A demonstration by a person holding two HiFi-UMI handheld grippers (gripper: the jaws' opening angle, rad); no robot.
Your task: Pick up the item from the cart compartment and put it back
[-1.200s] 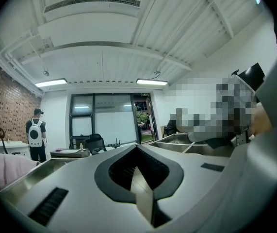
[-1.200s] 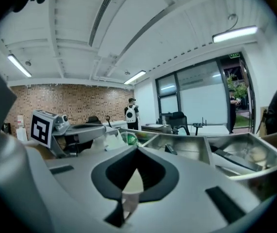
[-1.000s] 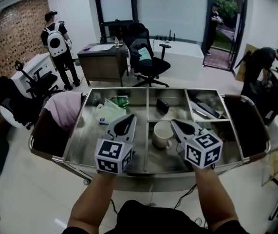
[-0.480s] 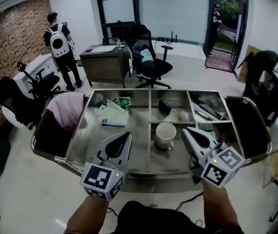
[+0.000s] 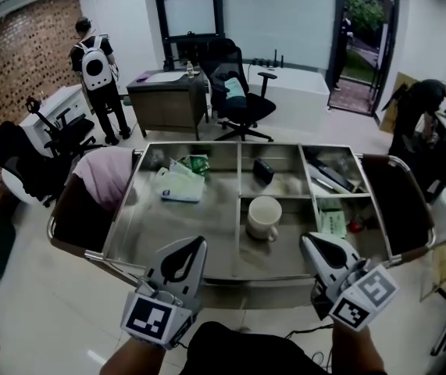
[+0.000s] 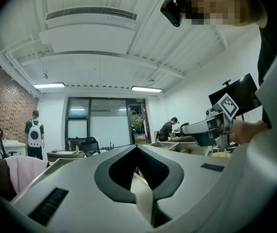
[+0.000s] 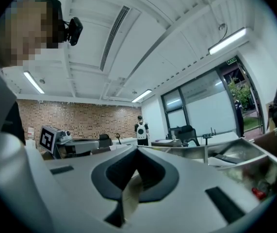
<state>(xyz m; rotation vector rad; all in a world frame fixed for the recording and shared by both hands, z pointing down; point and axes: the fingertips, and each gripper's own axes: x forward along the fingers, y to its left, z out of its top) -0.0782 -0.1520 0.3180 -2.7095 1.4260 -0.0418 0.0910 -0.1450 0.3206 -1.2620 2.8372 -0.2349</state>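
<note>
A steel cart (image 5: 230, 266) with several compartments stands in front of me. A white mug (image 5: 263, 217) sits upright in the middle front compartment. My left gripper (image 5: 198, 241) hovers at the cart's front edge, jaws shut and empty. Its own view shows the tips meeting (image 6: 137, 147) with nothing between them. My right gripper (image 5: 308, 239) is at the front edge too, right of the mug and clear of it. It is also shut and empty (image 7: 137, 149). Each gripper shows in the other's view: the right gripper (image 6: 206, 128) and the left gripper (image 7: 56, 140).
A white and green packet (image 5: 180, 184) lies in the left compartment and a black item (image 5: 262, 170) in the back middle one. A green packet (image 5: 332, 223) and dark tools (image 5: 328, 174) lie on the right. A pink cloth (image 5: 101, 174) hangs at the cart's left end. People, chairs and a desk (image 5: 164, 100) stand beyond.
Both grippers have drawn back toward me from above the compartments to the cart's front edge. The mug has stayed where it was.
</note>
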